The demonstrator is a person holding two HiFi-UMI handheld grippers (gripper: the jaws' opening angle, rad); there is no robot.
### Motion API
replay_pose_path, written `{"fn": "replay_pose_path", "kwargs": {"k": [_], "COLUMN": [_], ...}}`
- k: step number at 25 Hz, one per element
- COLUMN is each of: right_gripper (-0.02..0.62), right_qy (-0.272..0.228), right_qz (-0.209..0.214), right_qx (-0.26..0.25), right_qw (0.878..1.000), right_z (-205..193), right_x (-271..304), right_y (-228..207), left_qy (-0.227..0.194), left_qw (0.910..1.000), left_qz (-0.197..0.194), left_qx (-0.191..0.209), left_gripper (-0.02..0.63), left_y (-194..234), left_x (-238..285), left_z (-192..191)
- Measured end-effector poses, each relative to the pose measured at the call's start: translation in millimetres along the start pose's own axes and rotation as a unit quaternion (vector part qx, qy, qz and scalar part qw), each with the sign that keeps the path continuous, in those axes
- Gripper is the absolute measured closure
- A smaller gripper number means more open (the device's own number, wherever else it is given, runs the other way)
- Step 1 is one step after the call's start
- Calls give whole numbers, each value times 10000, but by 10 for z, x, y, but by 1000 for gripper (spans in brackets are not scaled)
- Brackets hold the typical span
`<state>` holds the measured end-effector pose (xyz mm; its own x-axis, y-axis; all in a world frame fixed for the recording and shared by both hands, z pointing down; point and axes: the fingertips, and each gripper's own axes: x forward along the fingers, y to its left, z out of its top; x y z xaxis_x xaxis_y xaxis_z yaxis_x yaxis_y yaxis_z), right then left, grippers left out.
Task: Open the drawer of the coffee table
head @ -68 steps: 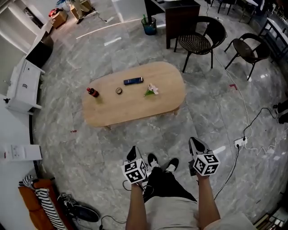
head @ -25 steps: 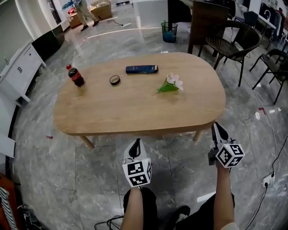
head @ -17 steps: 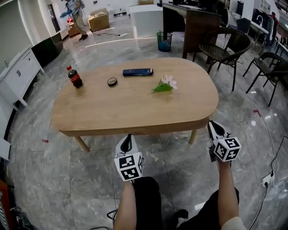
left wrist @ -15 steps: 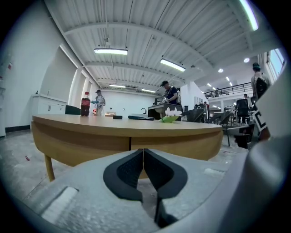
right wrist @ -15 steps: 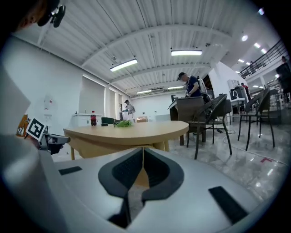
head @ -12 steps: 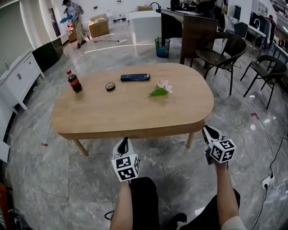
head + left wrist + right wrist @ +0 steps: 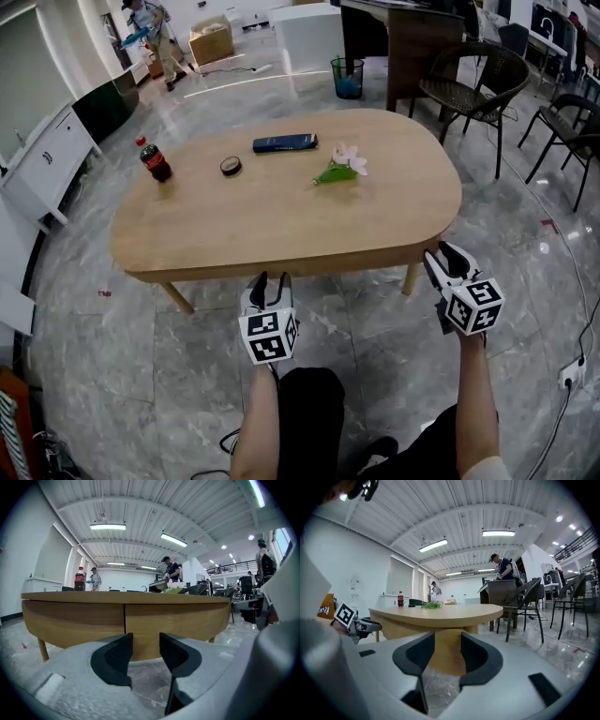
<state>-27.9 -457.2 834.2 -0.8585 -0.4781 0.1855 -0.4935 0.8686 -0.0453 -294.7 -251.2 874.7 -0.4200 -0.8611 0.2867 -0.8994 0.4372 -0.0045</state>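
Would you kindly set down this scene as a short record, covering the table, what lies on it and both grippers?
table: oval wooden coffee table
drawer: drawer front flush with the panel beside it, shut
on the table: cola bottle, small round dark item, dark blue box, flower
left gripper: before the table's near edge, jaws just opened, nothing between them
right gripper: by the table's right end, jaws just opened, empty
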Motion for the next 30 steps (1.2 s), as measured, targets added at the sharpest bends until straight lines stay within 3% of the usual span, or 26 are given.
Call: {"fn": "replay_pose_path", "kwargs": {"k": [2,6,12,15,30], "right_gripper": [391,358,335,321,298], "right_qy": [-69,10,206,240,218], "right_qz": [-16,-23,234,311,468], "right_qx": [15,-243,377,427,539], "right_qw": [10000,9997,9988,9983,9972], "right_z": [11,-78,-277,-296,-314], "right_x": [25,30,80,103,253], "right_y": [9,12,-113,-133,-106], "left_qy": [30,-81,-128,-92,131], "left_qw": [9999,9998,9999,9995,9992], "left_qz": [39,97,-97,-296,-363], "left_qx": [88,169,9,51,110], "left_gripper": [405,376,356,354,350], "left_y": [14,37,119,43,61], "left_x": [36,25,54,79,147], "left_z": [-21,10,65,75,95]}}
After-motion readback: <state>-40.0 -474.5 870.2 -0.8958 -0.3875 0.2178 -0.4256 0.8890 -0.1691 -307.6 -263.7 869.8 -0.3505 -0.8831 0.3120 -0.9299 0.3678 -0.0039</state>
